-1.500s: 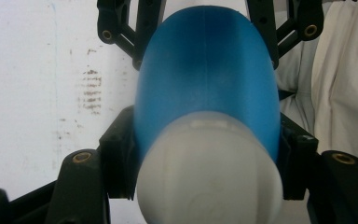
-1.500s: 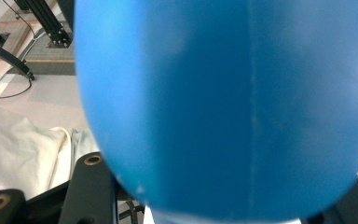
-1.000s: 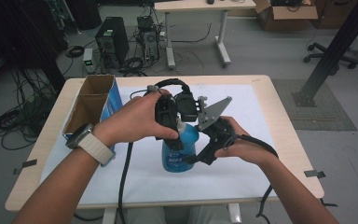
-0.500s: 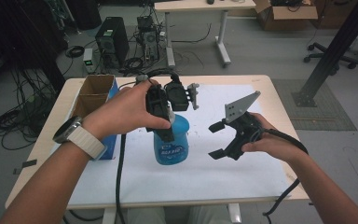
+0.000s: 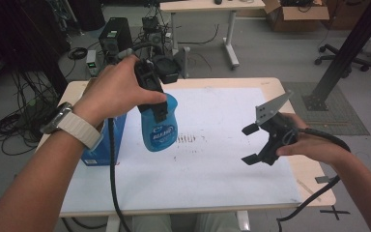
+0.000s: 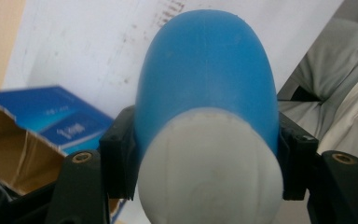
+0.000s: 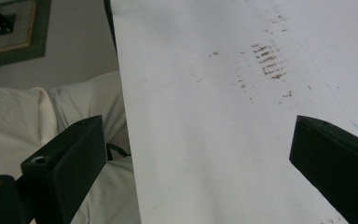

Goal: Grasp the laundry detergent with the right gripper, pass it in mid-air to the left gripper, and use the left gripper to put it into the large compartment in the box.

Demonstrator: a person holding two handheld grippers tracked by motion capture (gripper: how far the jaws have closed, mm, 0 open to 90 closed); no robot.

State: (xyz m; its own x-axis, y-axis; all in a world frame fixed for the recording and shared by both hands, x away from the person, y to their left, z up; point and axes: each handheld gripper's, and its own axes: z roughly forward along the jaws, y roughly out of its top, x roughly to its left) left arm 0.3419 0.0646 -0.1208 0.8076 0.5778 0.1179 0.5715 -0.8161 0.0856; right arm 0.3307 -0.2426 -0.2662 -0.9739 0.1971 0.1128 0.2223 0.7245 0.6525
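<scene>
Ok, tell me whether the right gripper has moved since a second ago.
Yes. The right gripper has drawn rightward off the blue bottle, toward the table's right edge, its jaws just opened and empty.

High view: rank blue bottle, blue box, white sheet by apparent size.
1. white sheet, largest by far.
2 and 3. blue bottle and blue box: unsure. The bottle is lifted nearer the camera, and the forearm hides part of the box.
</scene>
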